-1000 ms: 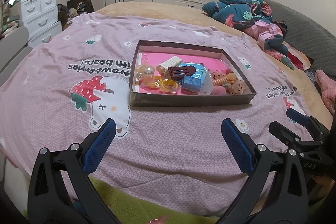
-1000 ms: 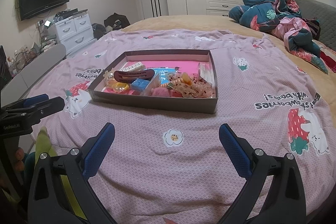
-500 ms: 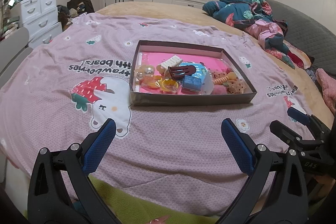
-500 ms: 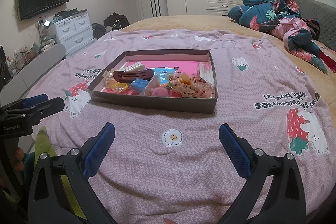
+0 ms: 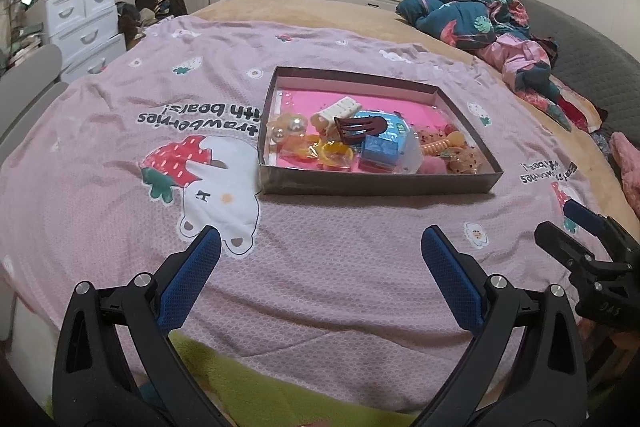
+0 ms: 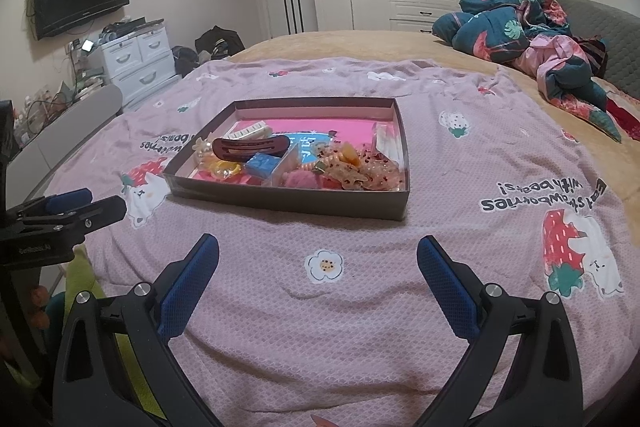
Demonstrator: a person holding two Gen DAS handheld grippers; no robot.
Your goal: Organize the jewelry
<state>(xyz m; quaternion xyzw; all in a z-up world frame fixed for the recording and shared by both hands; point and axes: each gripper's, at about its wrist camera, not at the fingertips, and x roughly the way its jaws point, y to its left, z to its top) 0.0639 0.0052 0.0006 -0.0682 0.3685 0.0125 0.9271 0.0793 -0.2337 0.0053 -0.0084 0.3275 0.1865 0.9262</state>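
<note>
Left wrist view: left gripper (image 5: 320,267) spread wide, empty, short of tray (image 5: 376,185). Inside tray, pearl pieces (image 5: 290,127) leftmost, brown hair claw (image 5: 360,127), blue box (image 5: 380,153), speckled clips (image 5: 464,159). Right gripper (image 6: 318,269) likewise wide, nearside of tray.

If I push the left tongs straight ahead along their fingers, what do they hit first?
Probably the near wall of the shallow box, about at its middle. The left tongs are open and empty, with only the pink bedspread between them and the box. Height above the bedspread is unclear, so they may graze the fabric first.
</note>
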